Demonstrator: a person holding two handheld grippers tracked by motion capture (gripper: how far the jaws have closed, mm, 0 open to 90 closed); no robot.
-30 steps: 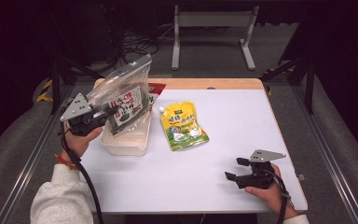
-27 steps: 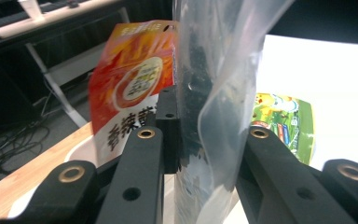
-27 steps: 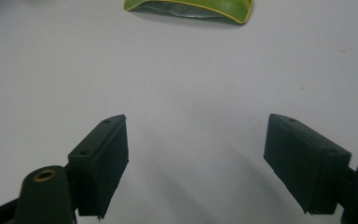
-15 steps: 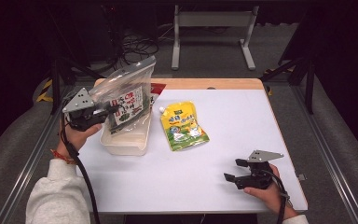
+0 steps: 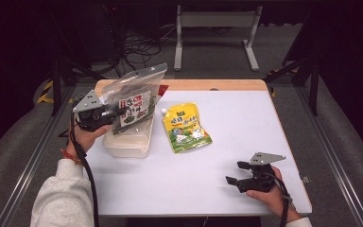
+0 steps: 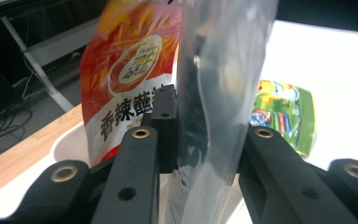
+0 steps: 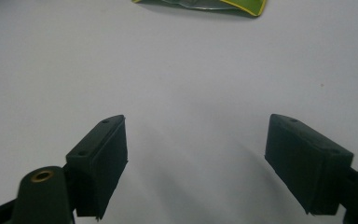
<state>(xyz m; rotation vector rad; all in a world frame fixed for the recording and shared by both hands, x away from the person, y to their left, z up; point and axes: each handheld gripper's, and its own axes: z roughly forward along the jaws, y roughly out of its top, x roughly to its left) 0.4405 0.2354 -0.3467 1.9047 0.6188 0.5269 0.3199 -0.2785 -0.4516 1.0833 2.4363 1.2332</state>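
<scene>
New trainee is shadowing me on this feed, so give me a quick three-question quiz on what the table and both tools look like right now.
1. True or false: the right tool grips the green pouch.
2. What does the left tool hold?
A. clear bag
B. white tub
C. cable
3. The clear bag is held above the ____.

Key:
1. False; it is open over bare table.
2. A
3. White tub
</scene>
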